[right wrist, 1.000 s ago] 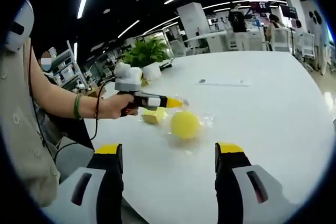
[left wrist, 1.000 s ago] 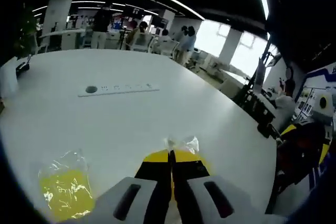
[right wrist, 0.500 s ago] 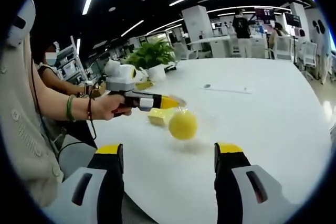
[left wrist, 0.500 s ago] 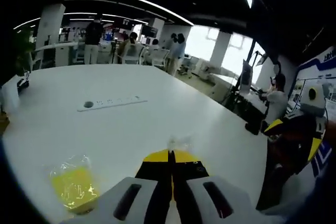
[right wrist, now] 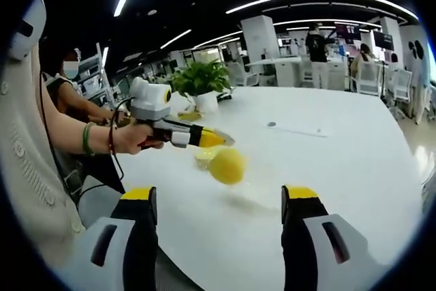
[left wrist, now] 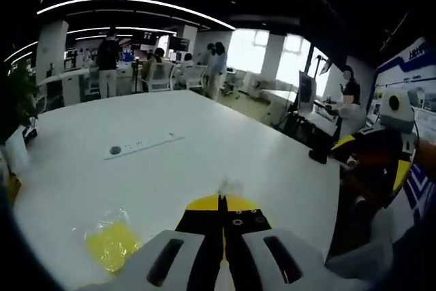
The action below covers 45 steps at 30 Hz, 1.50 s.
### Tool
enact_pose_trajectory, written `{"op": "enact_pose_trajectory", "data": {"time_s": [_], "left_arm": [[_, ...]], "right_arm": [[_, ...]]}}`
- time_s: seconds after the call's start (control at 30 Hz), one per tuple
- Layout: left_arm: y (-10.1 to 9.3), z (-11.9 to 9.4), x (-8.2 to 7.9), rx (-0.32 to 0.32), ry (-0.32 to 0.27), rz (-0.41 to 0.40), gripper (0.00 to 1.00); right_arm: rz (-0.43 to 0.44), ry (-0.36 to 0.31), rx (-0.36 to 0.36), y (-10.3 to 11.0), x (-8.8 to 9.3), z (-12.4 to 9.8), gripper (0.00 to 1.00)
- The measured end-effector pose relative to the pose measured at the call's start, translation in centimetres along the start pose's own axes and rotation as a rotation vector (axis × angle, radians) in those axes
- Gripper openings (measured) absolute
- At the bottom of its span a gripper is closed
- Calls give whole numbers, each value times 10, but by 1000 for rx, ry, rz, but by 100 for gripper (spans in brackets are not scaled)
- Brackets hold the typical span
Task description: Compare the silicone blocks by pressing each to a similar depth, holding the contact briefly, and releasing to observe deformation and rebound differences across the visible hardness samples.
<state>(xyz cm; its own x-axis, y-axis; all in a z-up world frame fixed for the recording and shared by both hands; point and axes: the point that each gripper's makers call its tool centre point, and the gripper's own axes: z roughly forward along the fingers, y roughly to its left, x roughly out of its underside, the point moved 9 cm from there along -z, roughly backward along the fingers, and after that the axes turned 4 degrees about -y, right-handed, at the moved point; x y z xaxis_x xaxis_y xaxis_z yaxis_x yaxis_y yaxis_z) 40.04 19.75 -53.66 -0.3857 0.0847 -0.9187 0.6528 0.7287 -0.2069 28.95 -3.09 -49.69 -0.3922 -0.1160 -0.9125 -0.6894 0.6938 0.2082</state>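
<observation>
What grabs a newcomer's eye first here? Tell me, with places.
In the right gripper view, the left claw, shut on the clear bag, holds a round yellow block in that bag above the white table, near the middle of the picture. In the left gripper view, a second bagged yellow block lies on the table at lower left. The right claw stands wide open in the foreground.

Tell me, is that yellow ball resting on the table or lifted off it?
Lifted. In the right gripper view the yellow ball hangs from the left tool, a shadow on the white table below.
</observation>
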Motion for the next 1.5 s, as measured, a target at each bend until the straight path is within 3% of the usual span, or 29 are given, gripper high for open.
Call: {"op": "enact_pose_trajectory", "data": {"time_s": [0.47, 0.53, 0.57, 0.63, 0.7, 0.77, 0.8, 0.9, 1.03, 1.5], "left_arm": [[-5, -60, -66, 33, -98, 100, 0], [-6, -69, -78, 45, -141, 117, 0], [-8, -74, -82, 51, -118, 123, 0], [-10, -79, -84, 66, -114, 144, 0], [-10, -83, -83, 77, -103, 96, 0], [-11, -85, -78, 68, -103, 126, 0], [-13, -86, -73, 81, -84, 51, 0], [-13, -88, -69, 83, -82, 73, 0], [-16, -92, -68, 84, -71, 108, 0], [-18, -108, -104, 139, -113, 167, 0]], "right_arm": [[-186, -25, -47, 11, -49, 3, 73], [-209, -20, -64, 12, -55, 6, 74], [-221, -12, -68, 13, -57, 7, 74], [-243, -14, -79, 14, -63, 10, 74], [-260, -12, -96, 15, -69, 19, 74], [-275, -21, -112, 17, -74, 27, 74], [-275, -27, -119, 19, -78, 32, 74], [-314, -36, -160, 26, -87, 46, 75], [-355, 6, -216, 29, -94, 68, 76], [-466, 147, -374, 34, -104, 131, 72]]}}
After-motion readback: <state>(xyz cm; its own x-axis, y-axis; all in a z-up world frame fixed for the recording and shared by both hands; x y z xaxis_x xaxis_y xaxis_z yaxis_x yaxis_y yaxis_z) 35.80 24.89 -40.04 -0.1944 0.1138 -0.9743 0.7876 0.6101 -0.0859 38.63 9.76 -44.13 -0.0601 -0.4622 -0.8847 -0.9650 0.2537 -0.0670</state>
